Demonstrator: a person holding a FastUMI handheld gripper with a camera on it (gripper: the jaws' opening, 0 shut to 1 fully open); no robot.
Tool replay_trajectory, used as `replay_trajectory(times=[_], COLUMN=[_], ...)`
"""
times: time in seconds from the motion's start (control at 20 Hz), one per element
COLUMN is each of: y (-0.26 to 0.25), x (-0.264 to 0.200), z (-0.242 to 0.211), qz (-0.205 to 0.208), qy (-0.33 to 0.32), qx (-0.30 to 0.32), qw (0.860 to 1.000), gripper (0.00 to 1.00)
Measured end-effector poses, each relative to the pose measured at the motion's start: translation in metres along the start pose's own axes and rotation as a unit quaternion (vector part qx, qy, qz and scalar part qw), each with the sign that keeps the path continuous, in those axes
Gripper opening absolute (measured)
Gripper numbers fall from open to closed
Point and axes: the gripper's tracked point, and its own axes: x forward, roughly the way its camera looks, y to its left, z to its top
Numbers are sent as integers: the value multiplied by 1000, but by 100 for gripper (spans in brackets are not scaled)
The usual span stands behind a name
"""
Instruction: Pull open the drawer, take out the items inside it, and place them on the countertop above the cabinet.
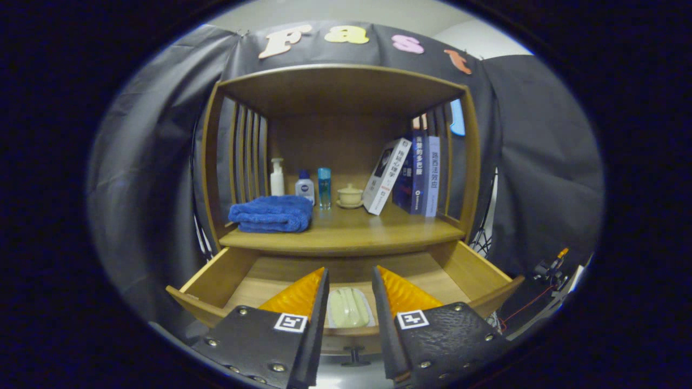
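Three bottles, three books (one leaning), one towel, one cup, one soap

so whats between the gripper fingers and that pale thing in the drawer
Nothing in the gripper view: the hand-held gripper hangs open over the pulled-out drawer, and the pale green item shows straight through the gap between its fingers, on the bare drawer floor.

soap dish in open drawer, towel on countertop above
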Motion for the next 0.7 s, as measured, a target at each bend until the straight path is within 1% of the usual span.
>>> replay_trajectory(times=[0.1, 0.2, 0.3, 0.4, 0.6, 0.7], y=[1, -1, 7, 8, 8, 12], x=[16, 32, 49, 62, 78, 86], z=[-16, -29, -40, -60, -88, -97], qz=[-6, -12, -4, -5, -6, 3], qy=[70, 129, 170, 219, 284, 301], qx=[-9, -17, -15, -23, -35, -29], qw=[997, 991, 985, 975, 958, 953], gripper=[46, 46, 46, 46, 47, 47])
